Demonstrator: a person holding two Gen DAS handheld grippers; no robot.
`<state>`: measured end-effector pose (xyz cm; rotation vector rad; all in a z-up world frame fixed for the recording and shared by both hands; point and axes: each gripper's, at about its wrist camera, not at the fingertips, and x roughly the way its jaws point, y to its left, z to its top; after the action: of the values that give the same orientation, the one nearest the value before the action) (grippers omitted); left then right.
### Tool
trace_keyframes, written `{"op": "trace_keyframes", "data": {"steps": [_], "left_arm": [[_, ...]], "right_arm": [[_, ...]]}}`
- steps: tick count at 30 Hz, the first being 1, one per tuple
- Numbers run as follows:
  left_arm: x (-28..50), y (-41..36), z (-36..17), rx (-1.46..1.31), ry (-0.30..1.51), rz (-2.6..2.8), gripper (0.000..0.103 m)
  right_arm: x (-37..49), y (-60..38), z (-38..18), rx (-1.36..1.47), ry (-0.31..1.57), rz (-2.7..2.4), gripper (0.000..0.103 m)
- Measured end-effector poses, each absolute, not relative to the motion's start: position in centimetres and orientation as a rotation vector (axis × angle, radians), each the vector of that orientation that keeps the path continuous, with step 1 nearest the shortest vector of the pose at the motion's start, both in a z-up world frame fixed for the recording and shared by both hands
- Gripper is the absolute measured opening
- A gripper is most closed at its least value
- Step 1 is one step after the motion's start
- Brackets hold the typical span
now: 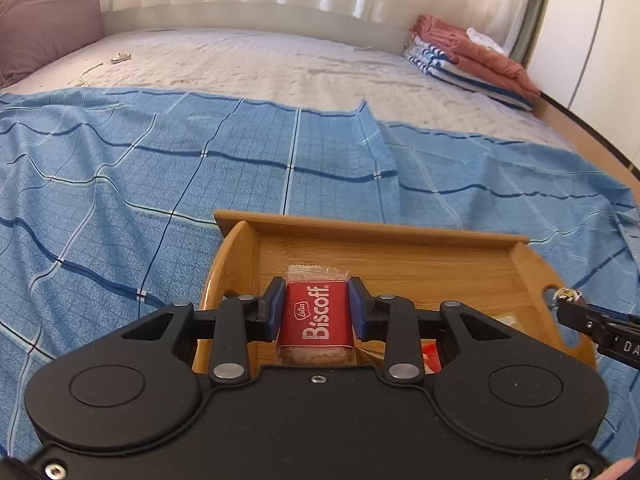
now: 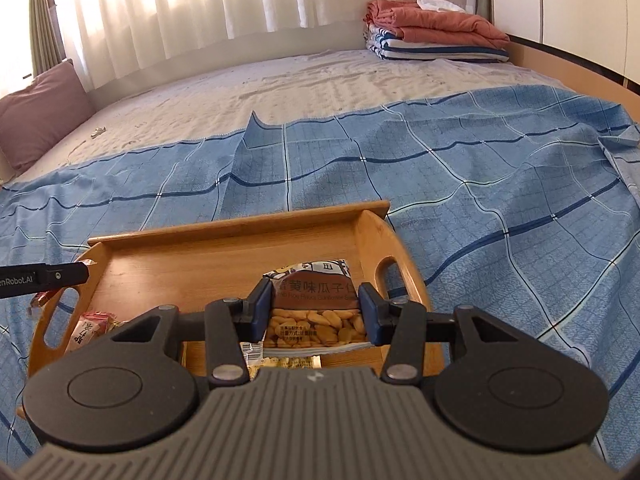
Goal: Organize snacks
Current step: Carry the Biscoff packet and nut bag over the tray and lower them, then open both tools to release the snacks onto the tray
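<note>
My left gripper [image 1: 316,294] is shut on a red Lotus Biscoff biscuit pack [image 1: 316,320] and holds it over the left part of a wooden tray [image 1: 372,226]. My right gripper [image 2: 314,298] is shut on a sunflower seed packet [image 2: 316,312] and holds it over the right part of the same tray [image 2: 240,222]. Other snack packs lie in the tray, one pink-and-white at its left end [image 2: 90,328] and some under the right gripper [image 2: 280,360]. The right gripper's tip shows at the tray's right handle in the left wrist view [image 1: 576,304].
The tray sits on a blue checked cloth [image 1: 120,184] spread over a bed. Folded towels and clothes [image 1: 472,60] lie at the far right corner. A mauve pillow [image 1: 44,20] is at the far left. A small snack [image 2: 40,300] lies outside the tray's left handle.
</note>
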<state>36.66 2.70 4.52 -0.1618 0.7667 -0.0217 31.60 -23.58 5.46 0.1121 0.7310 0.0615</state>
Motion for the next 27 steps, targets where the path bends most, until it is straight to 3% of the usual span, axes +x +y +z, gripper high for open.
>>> {"op": "trace_keyframes", "data": {"steps": [27], "left_arm": [[39.3, 2.1, 0.4, -0.084, 0.787, 0.033, 0.032]], "right_arm": [[33.6, -20.8, 1.2, 0.057, 0.782, 0.128, 0.051]]}}
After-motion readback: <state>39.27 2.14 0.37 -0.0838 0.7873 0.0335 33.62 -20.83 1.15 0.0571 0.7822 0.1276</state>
